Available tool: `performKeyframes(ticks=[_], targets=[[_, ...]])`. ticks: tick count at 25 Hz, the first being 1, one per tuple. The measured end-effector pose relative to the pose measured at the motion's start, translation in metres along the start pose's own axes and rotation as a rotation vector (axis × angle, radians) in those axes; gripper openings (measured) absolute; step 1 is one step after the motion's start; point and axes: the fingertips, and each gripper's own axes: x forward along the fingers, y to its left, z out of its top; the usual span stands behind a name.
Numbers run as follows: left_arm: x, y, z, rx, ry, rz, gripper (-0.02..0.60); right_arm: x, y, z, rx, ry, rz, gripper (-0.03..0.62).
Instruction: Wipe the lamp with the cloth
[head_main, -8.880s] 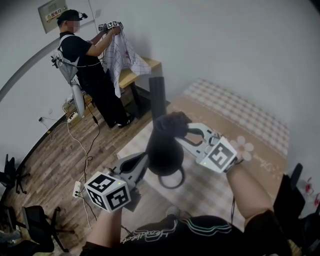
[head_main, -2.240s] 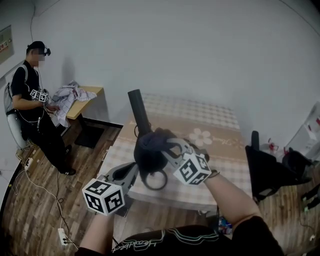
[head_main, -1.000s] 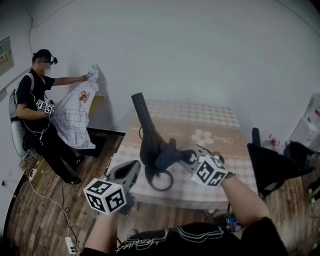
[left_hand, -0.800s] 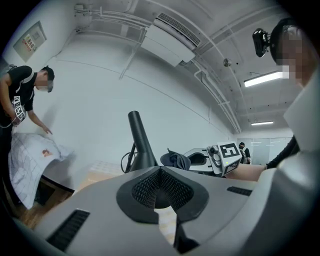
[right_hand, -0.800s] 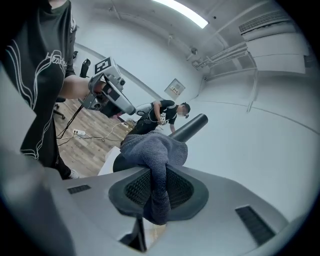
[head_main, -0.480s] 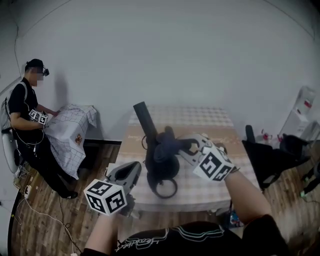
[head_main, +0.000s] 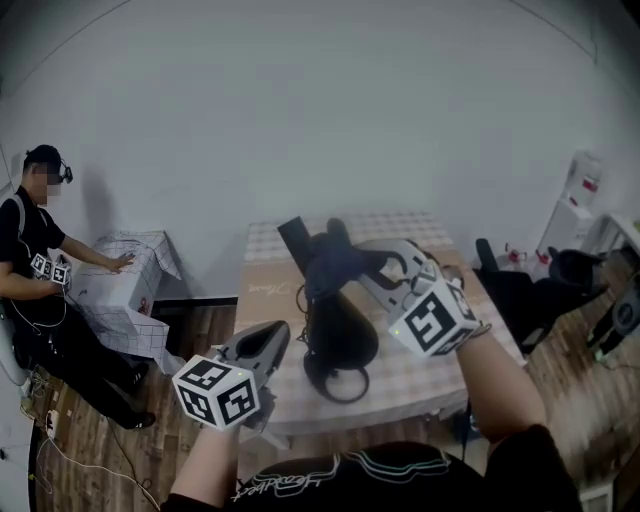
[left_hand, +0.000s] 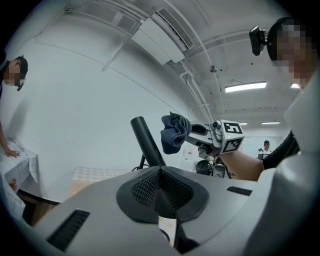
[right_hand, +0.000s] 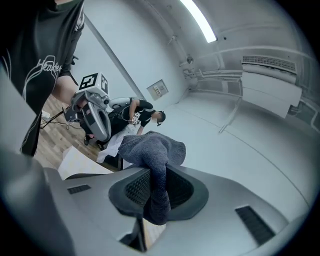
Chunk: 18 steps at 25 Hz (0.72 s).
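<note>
Your black lamp (head_main: 340, 335) sits upright over the checked bed (head_main: 420, 375), ring base lowest, tube head tilted up and left. Your dark blue cloth (head_main: 328, 268) is bunched and pinched in your right gripper (head_main: 352, 262), above the bed, just beside the lamp's neck.

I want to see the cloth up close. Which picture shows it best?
The right gripper view. The cloth is big and close there, pinched in the right tool. The head view shows it as a dark lump by the lamp. The left gripper view shows it small and far.
</note>
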Motion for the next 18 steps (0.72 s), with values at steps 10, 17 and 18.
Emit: performKeyframes(ticks=[10, 17, 18], targets=[[-0.029, 0.031, 0.016, 0.005, 0.017, -0.128, 0.000, 0.016, -0.038, 0.064, -0.058, 0.073, -0.225, 0.057], [-0.041, 0.036, 0.001, -0.002, 0.043, -0.207, 0.000, 0.017, -0.040, 0.092, -0.097, 0.127, -0.326, 0.057], [-0.042, 0.037, 0.000, -0.003, 0.042, -0.217, 0.000, 0.018, -0.040, 0.094, -0.105, 0.140, -0.337, 0.057]])
